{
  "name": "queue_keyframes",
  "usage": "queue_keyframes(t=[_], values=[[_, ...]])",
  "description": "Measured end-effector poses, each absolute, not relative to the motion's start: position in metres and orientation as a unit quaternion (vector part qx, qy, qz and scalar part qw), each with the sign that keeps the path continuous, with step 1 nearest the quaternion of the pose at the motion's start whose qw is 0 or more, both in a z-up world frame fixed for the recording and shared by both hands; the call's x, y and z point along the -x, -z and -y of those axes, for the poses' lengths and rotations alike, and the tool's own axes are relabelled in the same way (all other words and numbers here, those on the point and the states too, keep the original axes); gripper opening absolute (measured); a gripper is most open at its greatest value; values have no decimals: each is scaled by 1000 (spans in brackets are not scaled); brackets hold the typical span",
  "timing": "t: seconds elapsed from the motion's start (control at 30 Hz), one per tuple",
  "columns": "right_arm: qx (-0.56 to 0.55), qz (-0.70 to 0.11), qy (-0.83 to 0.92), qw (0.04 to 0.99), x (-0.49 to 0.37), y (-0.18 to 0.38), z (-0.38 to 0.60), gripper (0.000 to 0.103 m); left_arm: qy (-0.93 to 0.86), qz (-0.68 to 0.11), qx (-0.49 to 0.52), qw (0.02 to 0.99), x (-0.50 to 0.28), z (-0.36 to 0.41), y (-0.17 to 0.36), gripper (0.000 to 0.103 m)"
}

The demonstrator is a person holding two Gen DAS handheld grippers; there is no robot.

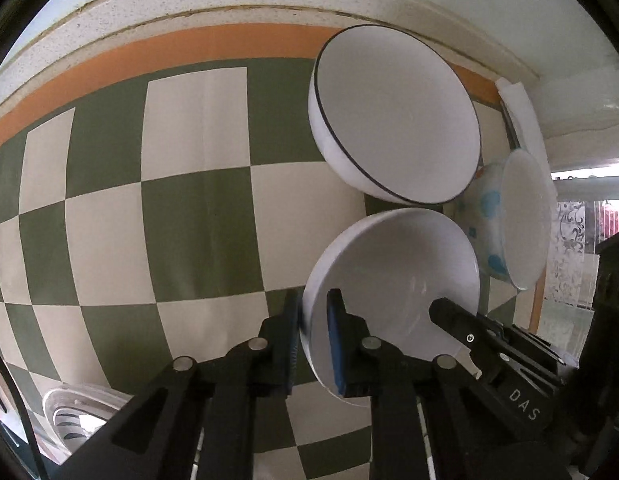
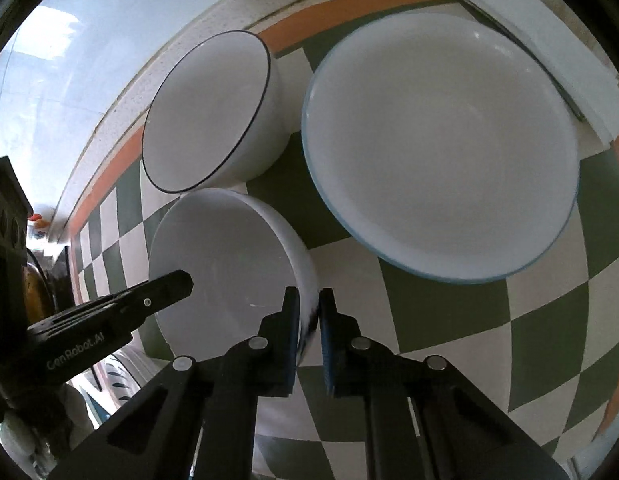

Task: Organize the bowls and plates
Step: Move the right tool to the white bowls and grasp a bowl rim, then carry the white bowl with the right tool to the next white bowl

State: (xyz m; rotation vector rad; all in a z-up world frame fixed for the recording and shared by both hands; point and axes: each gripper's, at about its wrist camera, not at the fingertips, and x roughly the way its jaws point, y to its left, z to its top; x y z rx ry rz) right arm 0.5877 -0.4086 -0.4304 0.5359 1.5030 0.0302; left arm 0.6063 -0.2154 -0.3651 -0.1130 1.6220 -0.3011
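Observation:
A plain white bowl [image 1: 393, 280] [image 2: 225, 264] sits on the checkered cloth, held by both grippers at opposite rims. My left gripper [image 1: 313, 332] is shut on its rim, one finger outside and one inside. My right gripper [image 2: 309, 324] is shut on the other rim; it shows in the left wrist view [image 1: 461, 324], and the left gripper shows in the right wrist view [image 2: 165, 288]. A black-rimmed white bowl [image 1: 393, 116] [image 2: 209, 112] stands just beyond. A larger blue-rimmed bowl with blue dots outside [image 1: 521, 216] [image 2: 441, 144] stands beside them.
The green and cream checkered cloth [image 1: 189, 220] [image 2: 449, 320] has an orange border, against a speckled stone ledge [image 1: 189, 4]. A folded white cloth [image 2: 529, 32] lies at the far corner. A patterned plate [image 1: 77, 416] [image 2: 121, 372] lies at the near edge.

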Motion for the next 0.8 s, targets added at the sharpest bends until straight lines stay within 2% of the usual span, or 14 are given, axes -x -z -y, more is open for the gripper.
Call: queue_keyframes(t=[0.47,0.8], values=[[-224,-676,-34,701,-522,383,405,11,170,-718,27,675,-535,219,328,11],[-239,-697,-38,674,-475,400,409,11,167,-738,13,654,-495,216,345,12]])
